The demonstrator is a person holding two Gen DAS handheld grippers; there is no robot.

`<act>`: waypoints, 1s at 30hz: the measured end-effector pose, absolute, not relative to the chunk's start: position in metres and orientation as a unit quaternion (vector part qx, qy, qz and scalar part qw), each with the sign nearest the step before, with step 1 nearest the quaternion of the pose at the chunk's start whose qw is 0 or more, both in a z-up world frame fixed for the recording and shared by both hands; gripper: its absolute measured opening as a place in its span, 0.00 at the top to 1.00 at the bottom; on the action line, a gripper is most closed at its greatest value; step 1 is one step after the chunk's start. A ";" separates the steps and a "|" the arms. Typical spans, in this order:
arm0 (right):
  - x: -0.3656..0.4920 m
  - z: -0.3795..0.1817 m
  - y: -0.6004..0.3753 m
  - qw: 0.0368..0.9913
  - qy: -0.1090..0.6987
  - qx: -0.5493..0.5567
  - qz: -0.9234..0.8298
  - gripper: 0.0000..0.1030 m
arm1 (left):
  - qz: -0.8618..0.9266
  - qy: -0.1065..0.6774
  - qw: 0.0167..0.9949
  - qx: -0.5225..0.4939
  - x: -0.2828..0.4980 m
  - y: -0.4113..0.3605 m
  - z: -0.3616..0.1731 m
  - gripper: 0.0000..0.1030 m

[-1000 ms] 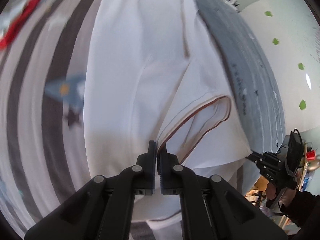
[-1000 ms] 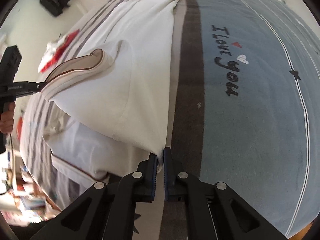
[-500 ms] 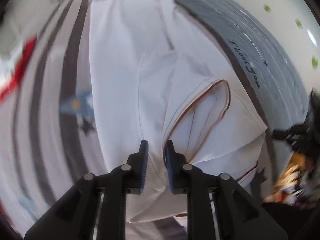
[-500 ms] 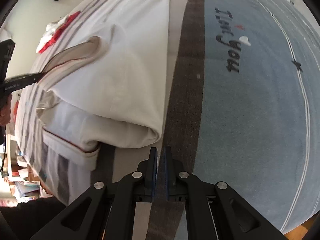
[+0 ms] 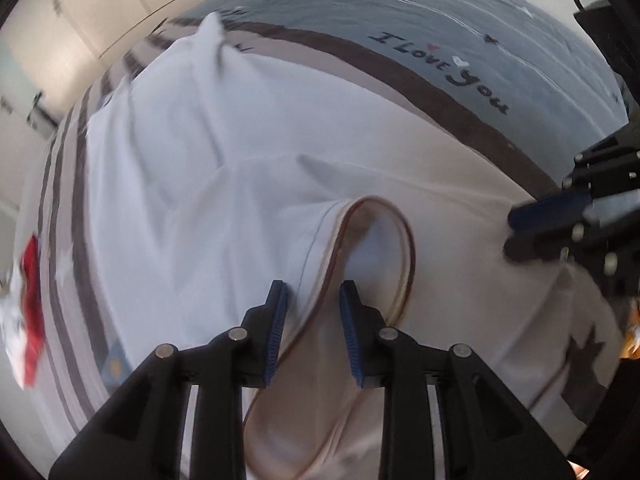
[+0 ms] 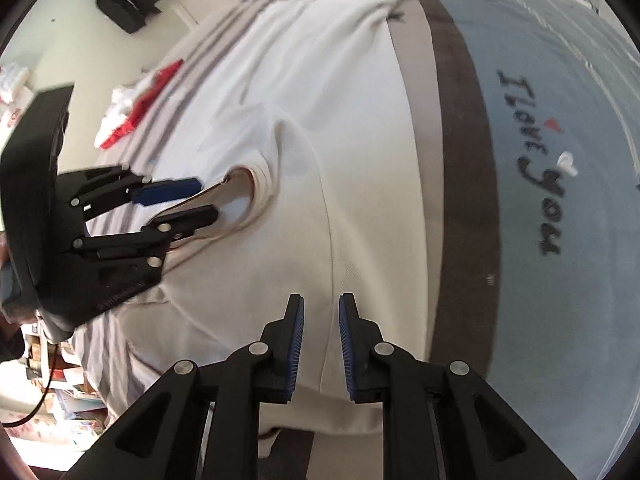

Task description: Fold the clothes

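White shirt [image 5: 248,208] on bed [image 6: 560,240]: soft, limp; grab at hems. Left hand-held gripper [image 5: 312,320] & right hand-held gripper [image 6: 320,332] both released.

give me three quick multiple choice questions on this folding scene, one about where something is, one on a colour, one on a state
1. Where does the red and white cloth lie?
A. on the striped part of the bed cover, beyond the white shirt
B. on the "I Love You" lettering
C. in the right claw

2. What colour are the pads on the left claw?
A. red
B. blue
C. green

3. How does the right claw stand?
A. shut on the collar
B. shut on a sleeve
C. open over the shirt

Key: 1 A, it lies on the stripes past the shirt; 2 B, both pads show blue; 3 C, shirt fabric shows in the gap.
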State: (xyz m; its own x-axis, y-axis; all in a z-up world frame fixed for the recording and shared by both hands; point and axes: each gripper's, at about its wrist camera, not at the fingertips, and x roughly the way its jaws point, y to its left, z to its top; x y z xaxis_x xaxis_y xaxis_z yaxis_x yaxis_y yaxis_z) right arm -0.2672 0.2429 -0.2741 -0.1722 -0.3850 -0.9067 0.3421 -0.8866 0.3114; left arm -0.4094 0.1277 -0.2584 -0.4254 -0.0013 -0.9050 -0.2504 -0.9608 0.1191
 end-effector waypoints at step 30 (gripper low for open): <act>-0.389 -0.248 0.209 0.139 -0.028 0.562 -0.815 0.73 | 0.867 -0.098 0.008 -0.489 -0.501 -0.043 -0.246 0.95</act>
State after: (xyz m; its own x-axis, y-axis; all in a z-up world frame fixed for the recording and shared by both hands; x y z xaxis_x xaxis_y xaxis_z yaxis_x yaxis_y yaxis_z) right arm -0.3894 0.2087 -0.2480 -0.3304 -0.2577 -0.9080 0.1939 -0.9600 0.2020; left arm -0.5012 -0.0429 -0.2462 -0.5214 0.1101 -0.8462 0.0822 -0.9806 -0.1782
